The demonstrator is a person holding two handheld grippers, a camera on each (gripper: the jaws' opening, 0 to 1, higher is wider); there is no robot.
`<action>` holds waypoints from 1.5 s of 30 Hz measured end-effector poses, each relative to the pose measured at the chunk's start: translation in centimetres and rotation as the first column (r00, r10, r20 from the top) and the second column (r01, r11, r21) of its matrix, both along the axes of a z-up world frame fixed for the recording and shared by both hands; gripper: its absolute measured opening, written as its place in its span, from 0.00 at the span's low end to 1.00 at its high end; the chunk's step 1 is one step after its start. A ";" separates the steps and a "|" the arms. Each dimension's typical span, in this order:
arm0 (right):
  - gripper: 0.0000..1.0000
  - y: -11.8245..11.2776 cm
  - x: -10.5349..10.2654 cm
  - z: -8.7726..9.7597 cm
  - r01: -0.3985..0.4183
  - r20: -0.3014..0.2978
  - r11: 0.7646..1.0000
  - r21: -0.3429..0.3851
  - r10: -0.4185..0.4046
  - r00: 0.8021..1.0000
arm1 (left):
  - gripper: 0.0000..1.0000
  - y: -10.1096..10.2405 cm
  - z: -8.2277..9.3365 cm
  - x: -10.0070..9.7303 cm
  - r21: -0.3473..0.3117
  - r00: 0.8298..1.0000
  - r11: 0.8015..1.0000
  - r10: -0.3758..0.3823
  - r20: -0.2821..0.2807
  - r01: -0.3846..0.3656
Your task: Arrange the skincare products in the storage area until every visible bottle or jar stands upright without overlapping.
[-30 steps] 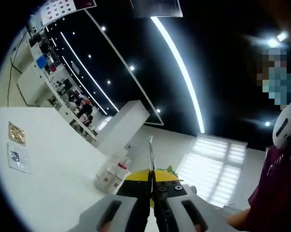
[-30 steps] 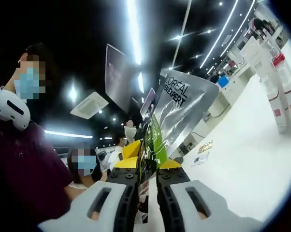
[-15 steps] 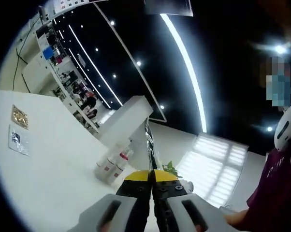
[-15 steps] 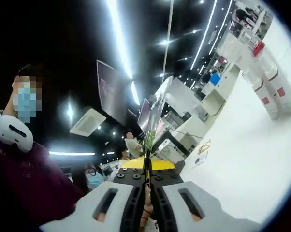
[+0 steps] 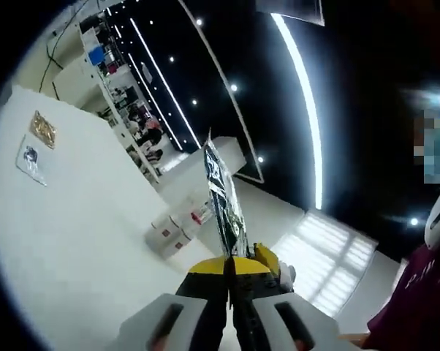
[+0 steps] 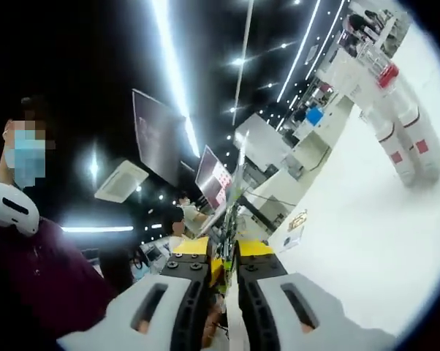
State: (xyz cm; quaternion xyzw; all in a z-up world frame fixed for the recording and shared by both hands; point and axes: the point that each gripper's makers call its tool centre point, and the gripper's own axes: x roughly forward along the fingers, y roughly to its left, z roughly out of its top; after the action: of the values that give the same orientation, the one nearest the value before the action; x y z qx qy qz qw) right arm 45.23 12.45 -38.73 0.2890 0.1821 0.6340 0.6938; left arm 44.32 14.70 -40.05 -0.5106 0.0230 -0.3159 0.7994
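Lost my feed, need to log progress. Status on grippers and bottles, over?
Left gripper shut on thin silver foil packet. Right gripper shut on same packet's edge. White red-labelled bottles on white table, untouched. Nothing in the way.

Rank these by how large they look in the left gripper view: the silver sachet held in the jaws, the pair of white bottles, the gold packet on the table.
1. Silver sachet, though it sits nearest the camera, so its true size is unsure.
2. Pair of white bottles.
3. Gold packet, which lies farther off on the white table.
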 end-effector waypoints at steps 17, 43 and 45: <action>0.00 -0.3 4.8 -5.5 0.239 0.069 0.937 -0.253 -0.229 0.971 | 0.00 0.7 -4.0 4.3 0.378 0.997 0.925 -0.003 -0.078 0.032; 0.00 0.6 14.2 -10.3 0.470 0.208 0.801 -0.370 -0.422 0.883 | 0.00 1.9 -9.0 14.2 0.493 0.979 0.868 0.047 -0.197 0.057; 0.00 0.8 14.5 -10.7 0.483 0.229 0.784 -0.390 -0.425 0.876 | 0.00 2.1 -9.8 14.7 0.493 0.975 0.868 0.059 -0.216 0.057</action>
State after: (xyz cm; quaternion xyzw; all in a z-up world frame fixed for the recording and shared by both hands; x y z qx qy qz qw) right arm 59.76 13.24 -49.43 0.1205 0.1987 0.4082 0.8828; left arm 59.04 16.79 -49.81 -0.3203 0.1932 -0.2392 0.8960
